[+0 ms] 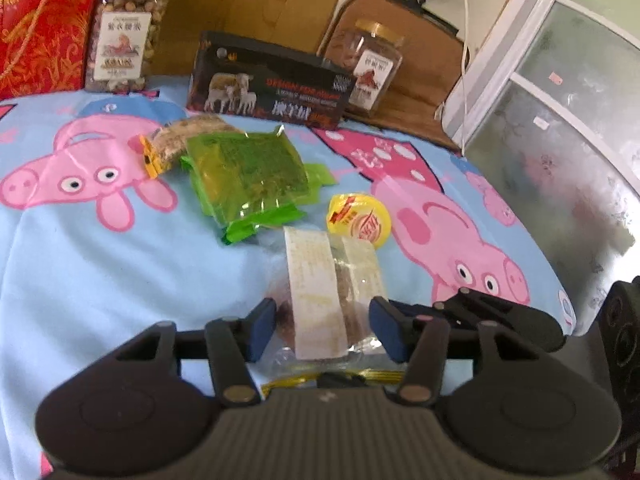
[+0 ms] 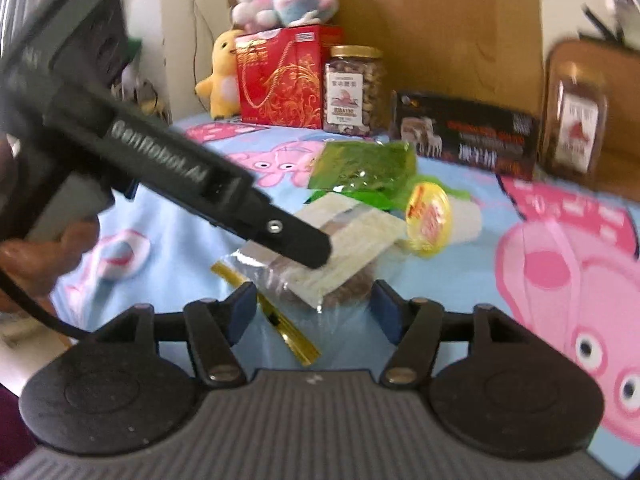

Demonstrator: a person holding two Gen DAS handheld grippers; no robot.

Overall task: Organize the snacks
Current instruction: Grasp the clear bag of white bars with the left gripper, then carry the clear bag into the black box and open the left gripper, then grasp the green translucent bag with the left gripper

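Observation:
A clear snack bag with a white label (image 1: 320, 292) and a gold tie lies on the pig-print cloth (image 1: 100, 260); it also shows in the right wrist view (image 2: 344, 236). My left gripper (image 1: 322, 330) is open with its jaws on either side of this bag. My right gripper (image 2: 314, 310) is open just before the bag's near end. The left gripper's body (image 2: 160, 160) reaches in over the bag from the left. Beyond lie green packets (image 1: 248, 172), a yellow-lidded cup (image 1: 360, 220) on its side and a small orange-ended pack (image 1: 176, 144).
At the back stand a black box (image 1: 268, 84), two nut jars (image 1: 124, 36) (image 1: 372, 68), a red gift box (image 1: 44, 28) and plush toys (image 2: 224, 76). A brown case (image 1: 420, 80) and a white cabinet (image 1: 560, 100) are at the right. The cloth's edge drops at right.

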